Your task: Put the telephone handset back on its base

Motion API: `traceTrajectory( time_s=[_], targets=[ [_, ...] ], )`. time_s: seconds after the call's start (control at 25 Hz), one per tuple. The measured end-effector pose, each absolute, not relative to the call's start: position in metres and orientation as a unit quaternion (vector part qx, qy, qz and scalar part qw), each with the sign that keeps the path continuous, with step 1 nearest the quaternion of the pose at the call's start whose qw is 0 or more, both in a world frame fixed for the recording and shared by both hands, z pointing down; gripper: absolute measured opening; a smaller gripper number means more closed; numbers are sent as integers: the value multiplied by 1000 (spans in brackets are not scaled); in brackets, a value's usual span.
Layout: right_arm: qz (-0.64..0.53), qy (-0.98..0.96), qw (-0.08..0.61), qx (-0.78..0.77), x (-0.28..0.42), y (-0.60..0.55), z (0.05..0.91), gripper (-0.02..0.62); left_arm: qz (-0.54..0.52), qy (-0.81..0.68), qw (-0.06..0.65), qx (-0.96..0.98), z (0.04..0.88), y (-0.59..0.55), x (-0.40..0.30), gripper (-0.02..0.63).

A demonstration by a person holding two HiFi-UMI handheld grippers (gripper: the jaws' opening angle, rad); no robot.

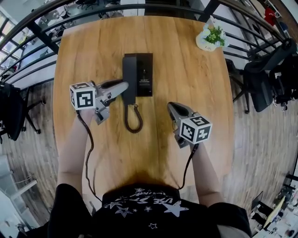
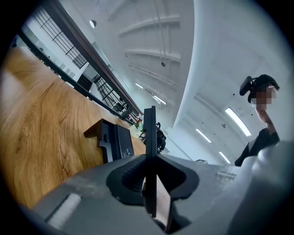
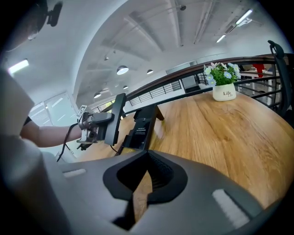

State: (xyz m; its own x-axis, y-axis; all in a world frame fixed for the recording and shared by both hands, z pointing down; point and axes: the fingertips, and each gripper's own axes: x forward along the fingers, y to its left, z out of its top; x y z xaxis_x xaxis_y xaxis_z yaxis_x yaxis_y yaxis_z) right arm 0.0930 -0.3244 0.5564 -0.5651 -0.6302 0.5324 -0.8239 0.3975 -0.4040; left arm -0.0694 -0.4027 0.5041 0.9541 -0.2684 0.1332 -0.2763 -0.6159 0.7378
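The black telephone base [image 1: 145,74] stands at the middle of the round wooden table [image 1: 186,69]. Its black handset [image 1: 129,76] lies lengthwise over the base's left side, and I cannot tell whether it touches the cradle. My left gripper [image 1: 123,89] comes in from the left and is shut on the handset's near end. In the left gripper view the handset [image 2: 149,133] stands edge-on between the jaws, with the base [image 2: 112,142] just behind. A coiled cord [image 1: 133,119] hangs toward me. My right gripper [image 1: 174,108] hovers right of the cord, shut and empty. The right gripper view shows the handset [image 3: 118,117] beside the base [image 3: 140,126].
A white pot with a green plant [image 1: 210,39] stands at the table's far right edge, also visible as the pot [image 3: 223,91] in the right gripper view. A dark railing [image 1: 93,11] runs behind the table. Office chairs [image 1: 260,83] stand on the floor to the right.
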Motion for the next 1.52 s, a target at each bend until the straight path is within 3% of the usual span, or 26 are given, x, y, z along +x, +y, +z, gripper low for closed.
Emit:
traceTrajectory(
  time_s=[1.52],
  targets=[
    [352, -816, 152, 432, 86, -352, 585, 2, 19, -139, 442, 886, 566, -448, -67, 83]
  ],
)
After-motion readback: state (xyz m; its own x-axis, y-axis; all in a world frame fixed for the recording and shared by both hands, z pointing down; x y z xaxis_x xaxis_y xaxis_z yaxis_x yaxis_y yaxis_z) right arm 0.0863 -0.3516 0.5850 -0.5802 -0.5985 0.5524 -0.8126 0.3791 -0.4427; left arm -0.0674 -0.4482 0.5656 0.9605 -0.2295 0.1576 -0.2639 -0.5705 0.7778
